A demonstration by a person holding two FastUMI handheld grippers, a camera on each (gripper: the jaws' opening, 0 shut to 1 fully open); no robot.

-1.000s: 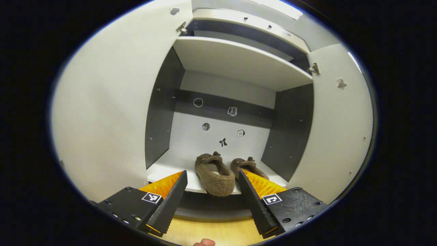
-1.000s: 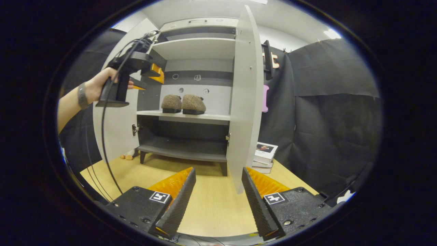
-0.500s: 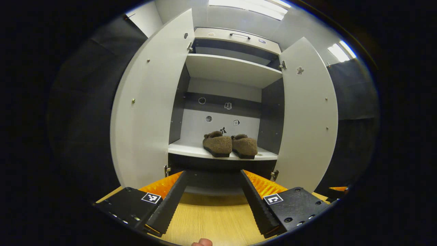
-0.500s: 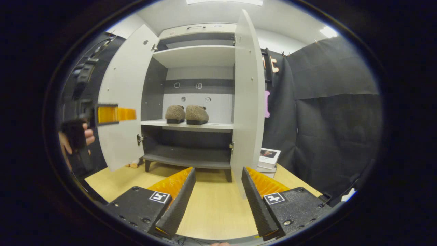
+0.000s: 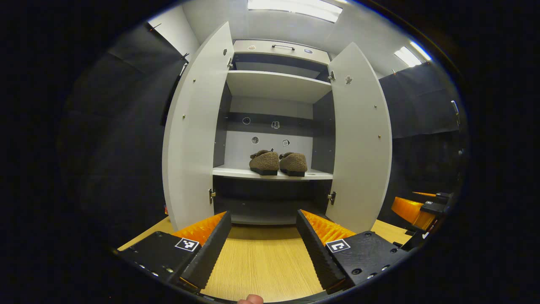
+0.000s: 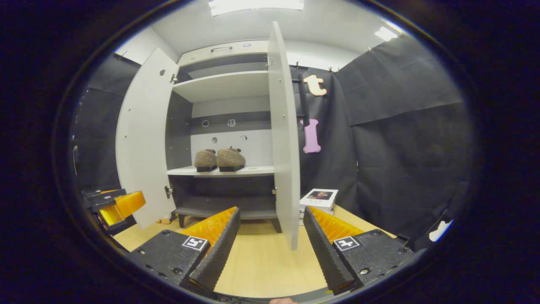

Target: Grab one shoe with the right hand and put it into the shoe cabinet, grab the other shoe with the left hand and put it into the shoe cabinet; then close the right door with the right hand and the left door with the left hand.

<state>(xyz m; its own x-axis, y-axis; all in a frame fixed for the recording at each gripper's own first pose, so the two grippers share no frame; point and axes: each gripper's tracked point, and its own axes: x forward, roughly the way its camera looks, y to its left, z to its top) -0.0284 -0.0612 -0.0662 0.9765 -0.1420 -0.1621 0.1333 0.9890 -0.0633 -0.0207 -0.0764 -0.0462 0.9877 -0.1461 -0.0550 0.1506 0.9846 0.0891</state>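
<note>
Standing wide open, both doors of the shoe cabinet [image 5: 278, 55] leave a clear way in to its shelves. The left door [image 5: 192, 139] and the right door [image 5: 358, 143] swing out toward the room, and their bottom edges hang just above the wooden surface [image 5: 261, 261].

Two fuzzy brown shoes sit side by side on the middle shelf [image 5: 236, 172], close to its front edge. The left shoe [image 5: 264, 162] touches or nearly touches the right shoe [image 5: 293, 164]. The shelf has bare room on both sides of them.

The left tongs [image 5: 263, 245] hang low over the surface, in front of the cabinet, with the fingers apart and nothing between them. The right tongs [image 6: 270, 249] are also spread apart and empty, facing the thin edge of the right door, which stands between its two fingers in the right gripper view. Each pair of tongs can be seen off to the side from the other.

A small stack of books [image 6: 318, 198] lies on the surface just right of the cabinet. Little stickers dot the cabinet's back wall, too small to read.
</note>
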